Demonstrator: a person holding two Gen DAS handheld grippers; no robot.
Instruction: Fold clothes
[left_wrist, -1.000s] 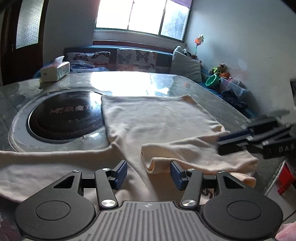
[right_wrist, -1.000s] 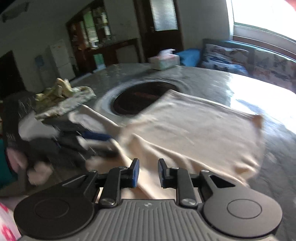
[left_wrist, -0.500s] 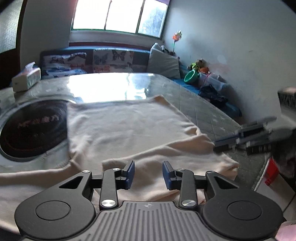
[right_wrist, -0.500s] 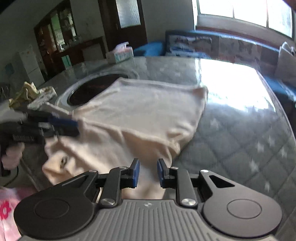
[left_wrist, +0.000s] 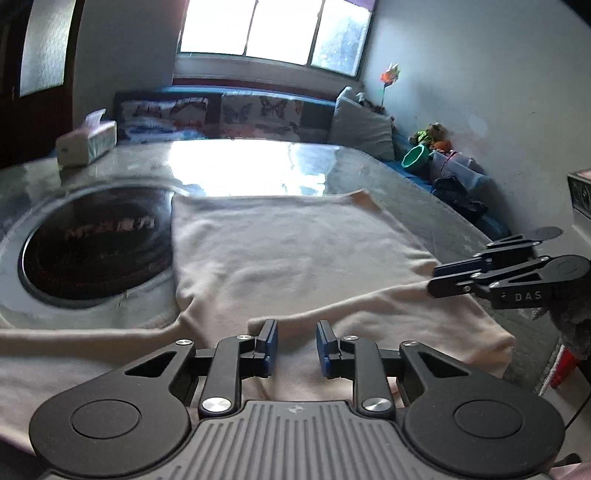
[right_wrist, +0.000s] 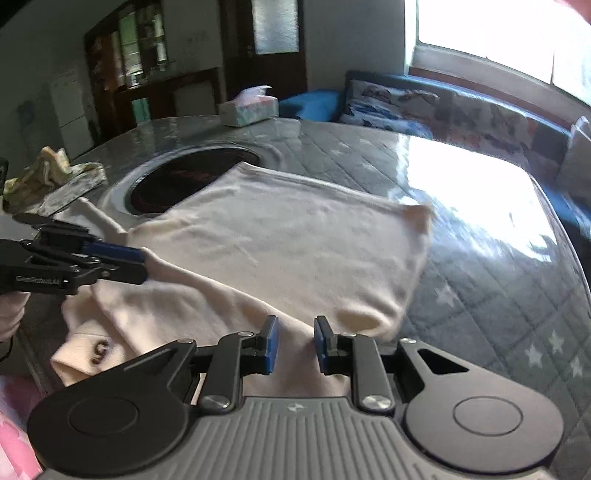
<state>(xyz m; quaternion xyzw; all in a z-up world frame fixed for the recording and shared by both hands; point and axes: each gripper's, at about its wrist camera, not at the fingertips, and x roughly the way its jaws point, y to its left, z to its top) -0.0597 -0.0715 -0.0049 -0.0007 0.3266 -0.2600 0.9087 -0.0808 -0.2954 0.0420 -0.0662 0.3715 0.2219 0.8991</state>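
Note:
A cream sweater (left_wrist: 288, 258) lies flat on the quilted table, its body spread toward the window and one sleeve folded across the near edge. It also shows in the right wrist view (right_wrist: 295, 236). My left gripper (left_wrist: 294, 345) is open and empty just above the folded sleeve at the near edge. My right gripper (right_wrist: 294, 343) is open and empty over the sweater's near right part. The right gripper shows at the right of the left wrist view (left_wrist: 436, 278), and the left gripper shows at the left of the right wrist view (right_wrist: 142, 264), both by the sleeve.
A round dark inset (left_wrist: 96, 243) sits in the table left of the sweater. A tissue box (left_wrist: 86, 142) stands at the far left. A sofa with cushions (left_wrist: 258, 114) runs behind the table. Crumpled cloth (right_wrist: 48, 177) lies at the table's left edge.
Both grippers have drawn back toward the near edge and their jaws have opened a little wider. The sleeve now lies folded across the sweater's near edge.

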